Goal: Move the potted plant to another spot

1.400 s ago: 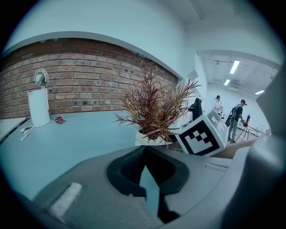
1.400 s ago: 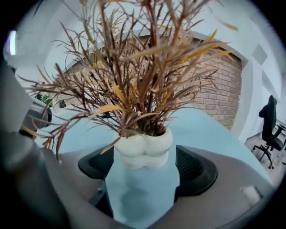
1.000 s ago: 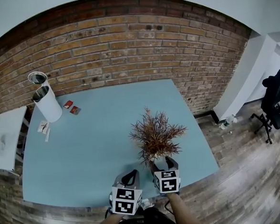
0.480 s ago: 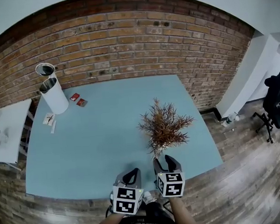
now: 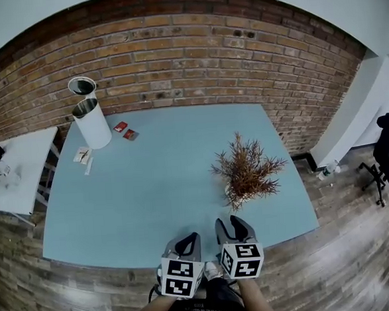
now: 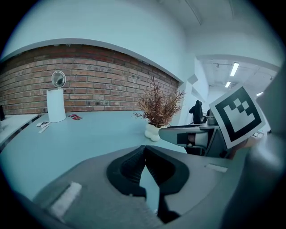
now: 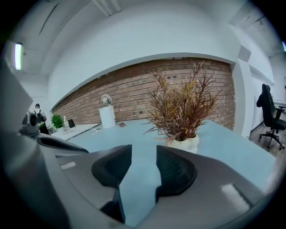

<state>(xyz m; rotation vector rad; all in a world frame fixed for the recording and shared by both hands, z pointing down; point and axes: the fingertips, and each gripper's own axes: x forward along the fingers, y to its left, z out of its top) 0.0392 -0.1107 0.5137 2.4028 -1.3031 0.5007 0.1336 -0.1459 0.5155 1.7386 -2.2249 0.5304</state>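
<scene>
- Since the earlier frame, the right hand-held gripper [image 5: 229, 221] has been drawn back from the potted plant [image 5: 247, 171], whose pot [image 7: 184, 143] then stood between its jaws. The two are now apart.
- Right hand-held gripper [image 7: 144, 152]: released, with the jaws apart and closing. Nothing is held between them, and only bare worktop [image 5: 157, 187] is seen through the gap.
- Left hand-held gripper [image 5: 189, 238]: clenched on nothing, with the pads met at their tips. It is carried just beside the right one, at its 9 o'clock.
- Potted plant: set upright on the worktop at 1 o'clock from the right hand-held gripper. It lies toward 4 o'clock from the worktop's centre, near the right edge.
- White cylinder [image 5: 92, 123]: placed at the 10 o'clock corner of the worktop, with two red cards [image 5: 125, 130] at its 3 o'clock.
</scene>
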